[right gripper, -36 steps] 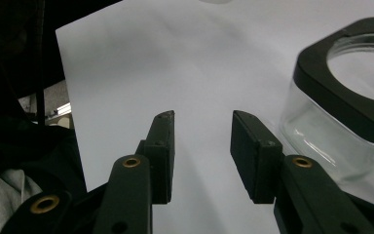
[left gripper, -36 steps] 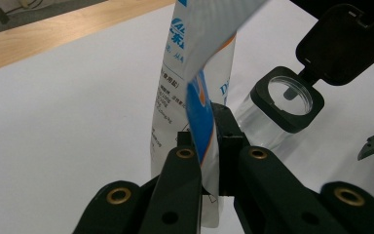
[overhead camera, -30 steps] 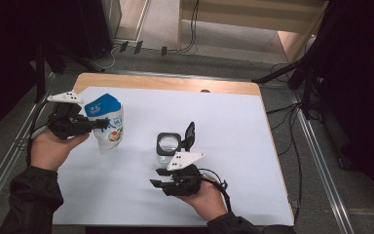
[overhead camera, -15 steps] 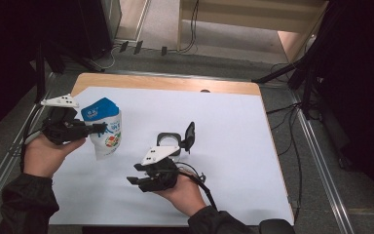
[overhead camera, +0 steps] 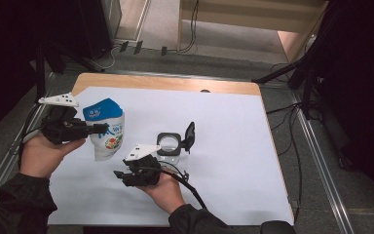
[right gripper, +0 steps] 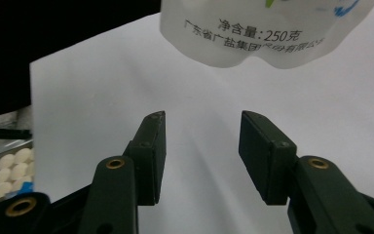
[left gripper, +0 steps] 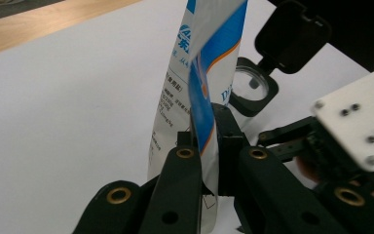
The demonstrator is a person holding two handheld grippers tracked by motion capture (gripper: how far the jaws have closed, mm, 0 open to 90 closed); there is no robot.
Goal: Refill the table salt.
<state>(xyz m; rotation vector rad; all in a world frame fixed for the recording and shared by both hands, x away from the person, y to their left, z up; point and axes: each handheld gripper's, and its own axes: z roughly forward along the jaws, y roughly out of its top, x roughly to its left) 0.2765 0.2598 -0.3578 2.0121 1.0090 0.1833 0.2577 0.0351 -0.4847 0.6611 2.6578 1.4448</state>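
Observation:
A white and blue pouch [overhead camera: 105,130] stands upright at the left of the white sheet, and my left gripper [overhead camera: 101,128] is shut on its side edge. In the left gripper view the pouch [left gripper: 202,73] rises from between my jaws, which pinch its blue seam. My right gripper [overhead camera: 121,174] lies lower on the sheet, pointing left toward the pouch's bottom. Its jaws have just been opening and nothing is between them [right gripper: 202,146]. The pouch's bottom [right gripper: 263,34] hangs just beyond the tips. A black container [overhead camera: 168,143] with its lid [overhead camera: 189,136] flipped up stands to the right.
The white sheet [overhead camera: 224,117] covers a wooden table whose far edge [overhead camera: 175,84] shows. A bag of white tablets [right gripper: 9,170] lies at the left edge of the right gripper view. Dark stands and cables surround the table.
My right gripper has moved left, from beside the black container to below the pouch, and its jaws stand a little wider. The left gripper has kept its hold on the pouch.

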